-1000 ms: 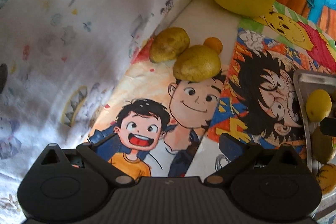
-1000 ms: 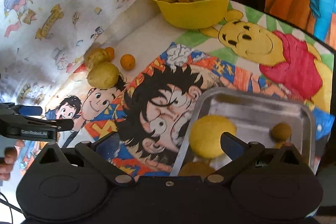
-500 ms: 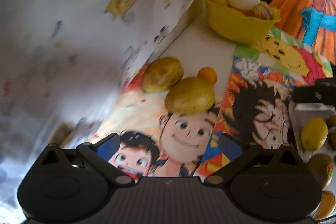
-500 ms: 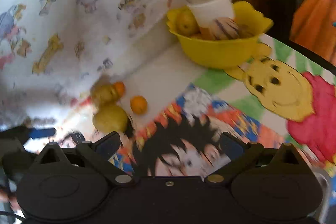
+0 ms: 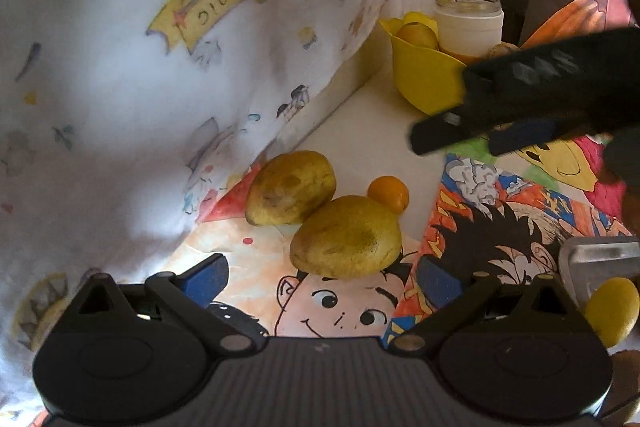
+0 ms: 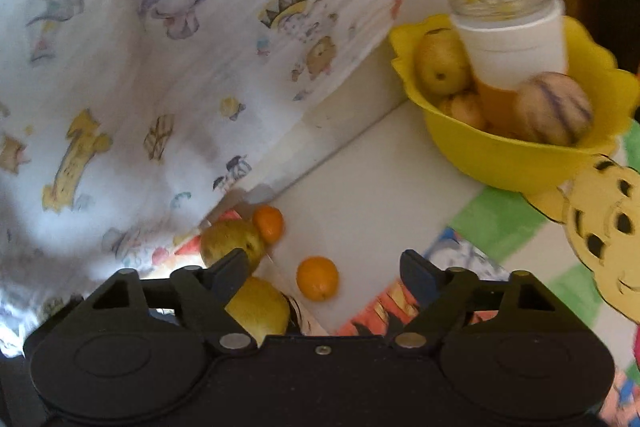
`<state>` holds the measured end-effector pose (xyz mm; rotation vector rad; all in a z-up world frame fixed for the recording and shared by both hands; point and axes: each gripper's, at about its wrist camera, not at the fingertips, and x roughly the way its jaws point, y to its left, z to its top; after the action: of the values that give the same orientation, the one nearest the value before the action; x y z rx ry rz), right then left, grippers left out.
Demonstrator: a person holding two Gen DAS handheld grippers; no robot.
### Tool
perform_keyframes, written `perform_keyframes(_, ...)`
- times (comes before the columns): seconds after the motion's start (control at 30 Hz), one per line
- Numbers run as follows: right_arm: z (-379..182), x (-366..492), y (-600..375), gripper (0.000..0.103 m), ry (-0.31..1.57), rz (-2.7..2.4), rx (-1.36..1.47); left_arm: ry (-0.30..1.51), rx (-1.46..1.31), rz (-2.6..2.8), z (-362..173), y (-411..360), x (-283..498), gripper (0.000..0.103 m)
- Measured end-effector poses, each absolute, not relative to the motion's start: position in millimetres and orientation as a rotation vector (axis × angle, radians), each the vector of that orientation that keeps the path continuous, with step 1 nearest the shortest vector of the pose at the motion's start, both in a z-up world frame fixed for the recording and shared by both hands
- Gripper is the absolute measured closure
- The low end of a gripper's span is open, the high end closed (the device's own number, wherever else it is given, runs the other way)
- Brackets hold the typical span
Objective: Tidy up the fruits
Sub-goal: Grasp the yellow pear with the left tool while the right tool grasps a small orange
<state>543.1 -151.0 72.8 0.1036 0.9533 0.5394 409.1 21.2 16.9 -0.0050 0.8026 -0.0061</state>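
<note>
Hovering with right gripper [image 6: 320, 273] jaws just closing partway (nothing gripped), small orange [image 6: 317, 278] lying between them; left gripper [image 5: 320, 277] gaping empty.

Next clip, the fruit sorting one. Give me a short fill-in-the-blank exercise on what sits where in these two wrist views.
1. The white jar stands inside the ____ bowl.
2. In the right wrist view, ____ small oranges lie on the table.
3. The right gripper holds ____.
4. In the left wrist view, a yellow fruit lies on the metal ____.

Missing words: yellow; two; nothing; tray
</note>
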Motion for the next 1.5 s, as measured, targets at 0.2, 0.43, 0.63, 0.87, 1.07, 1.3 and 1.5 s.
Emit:
perform_keyframes(0.2,60.1,571.0,-124.7,0.032,0.984,0.622,0.066,0.763,0.018,0.003,11.5,20.9,412.8,0.009)
perform_keyframes(0.43,48.7,602.0,-108.3,0.040,1.046,0.664,0.154,0.761,-0.008,-0.011,7.2,21.1,419.0,0.016)
perform_keyframes(0.63,37.1,617.2,-92.7,0.044,1.085,0.659,0.156,0.768,0.001,-0.039,4.6,14.4,424.0,0.017)
perform_keyframes(0.87,25.1,624.4,-73.4,0.052,1.120,0.673,0.112,0.794,-0.008,-0.046,0.4,13.2,431.2,0.024)
perform_keyframes(1.07,23.6,634.0,-62.6,0.056,1.162,0.663,0.084,0.812,-0.027,-0.059,-1.5,15.6,433.9,0.027)
perform_keyframes(1.3,21.3,641.2,-64.4,0.063,1.204,0.658,0.123,0.812,-0.045,-0.069,-2.1,18.5,433.2,0.029)
perform_keyframes(1.5,15.5,643.1,-64.4,0.068,1.239,0.662,0.163,0.814,-0.059,-0.073,-0.6,20.0,428.5,0.029)
